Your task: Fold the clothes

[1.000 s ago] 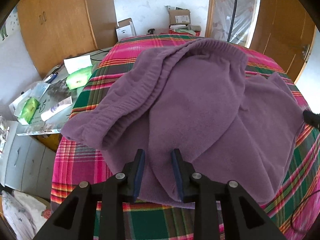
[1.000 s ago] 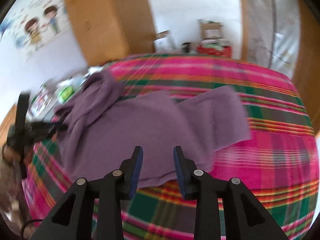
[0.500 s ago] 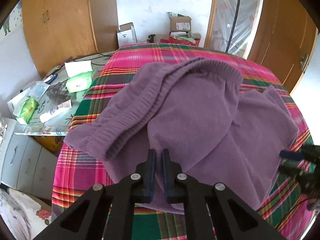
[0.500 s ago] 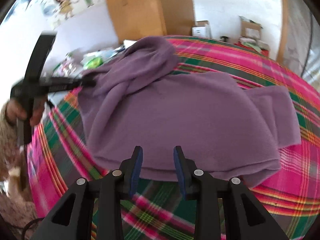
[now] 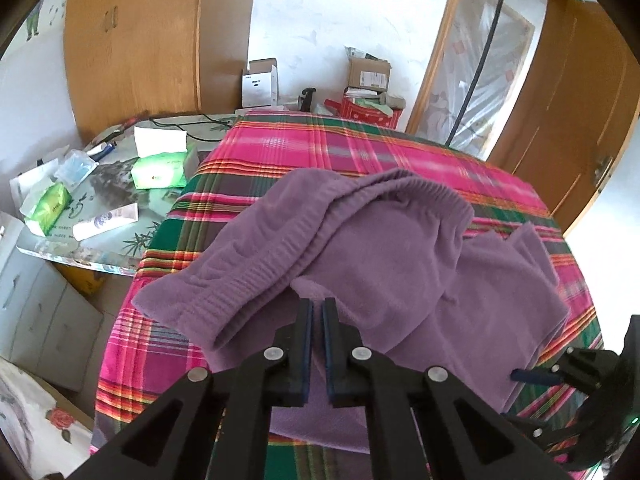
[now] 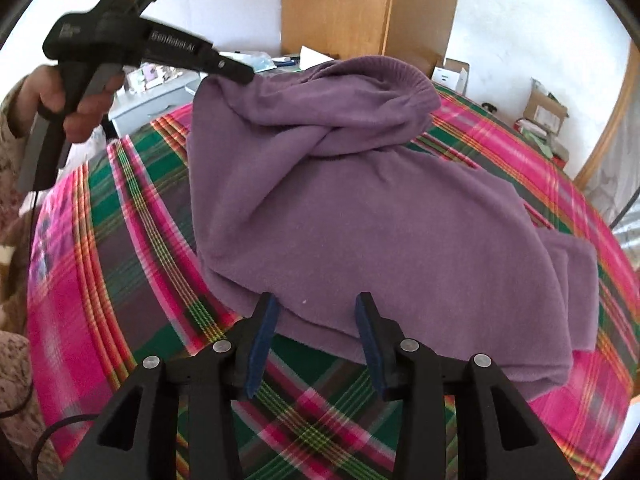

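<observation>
- The purple garment [image 6: 360,208] lies bunched on the plaid bed [image 6: 120,248], waistband at the far side.
- I'd lift the pinched fold slowly, keeping the fabric taut, and take the near hem squarely before folding.
- My left gripper [image 5: 317,308] is clamped on a fold.
- My right gripper [image 6: 316,308], jaws just widened, straddles the near hem ungripped.

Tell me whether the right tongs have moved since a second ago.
Yes. The right tongs swung leftward along the purple garment's near edge, toward the wooden wardrobe side.
</observation>
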`<action>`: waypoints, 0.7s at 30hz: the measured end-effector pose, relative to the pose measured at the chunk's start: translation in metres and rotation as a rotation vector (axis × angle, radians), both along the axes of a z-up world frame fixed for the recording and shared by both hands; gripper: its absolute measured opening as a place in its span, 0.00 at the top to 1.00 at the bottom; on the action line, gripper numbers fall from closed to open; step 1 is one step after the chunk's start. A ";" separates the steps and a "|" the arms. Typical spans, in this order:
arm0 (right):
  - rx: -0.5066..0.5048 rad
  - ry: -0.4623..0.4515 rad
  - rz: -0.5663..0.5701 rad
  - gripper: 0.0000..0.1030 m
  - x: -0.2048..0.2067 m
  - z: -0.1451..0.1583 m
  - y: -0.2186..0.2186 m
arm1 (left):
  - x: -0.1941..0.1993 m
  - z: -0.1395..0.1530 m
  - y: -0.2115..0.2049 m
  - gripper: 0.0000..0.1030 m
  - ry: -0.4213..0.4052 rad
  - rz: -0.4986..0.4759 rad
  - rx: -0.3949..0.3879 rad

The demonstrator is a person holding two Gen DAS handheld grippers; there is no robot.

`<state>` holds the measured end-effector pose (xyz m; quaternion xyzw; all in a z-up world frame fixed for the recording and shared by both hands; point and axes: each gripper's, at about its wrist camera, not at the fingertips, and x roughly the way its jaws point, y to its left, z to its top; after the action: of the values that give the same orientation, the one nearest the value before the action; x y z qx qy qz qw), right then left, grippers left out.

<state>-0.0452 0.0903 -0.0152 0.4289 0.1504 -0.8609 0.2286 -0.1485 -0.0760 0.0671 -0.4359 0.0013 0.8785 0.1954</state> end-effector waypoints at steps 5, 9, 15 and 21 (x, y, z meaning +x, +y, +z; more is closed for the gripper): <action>0.049 -0.020 0.104 0.59 0.001 0.002 -0.012 | -0.002 0.007 0.005 0.95 0.011 0.007 0.005; 0.087 -0.033 0.154 0.59 -0.005 0.004 -0.017 | -0.002 0.014 0.007 0.95 0.027 0.006 0.021; 0.084 -0.058 0.150 0.59 -0.018 0.005 -0.021 | -0.003 0.021 0.006 0.95 0.037 0.020 0.028; 0.045 -0.074 0.079 0.74 -0.024 0.004 -0.008 | -0.004 0.034 0.000 1.00 0.072 0.051 0.036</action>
<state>-0.0691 0.0825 -0.0110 0.4592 0.1778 -0.8313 0.2581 -0.1525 -0.0757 0.1012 -0.4001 -0.0186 0.8983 0.1803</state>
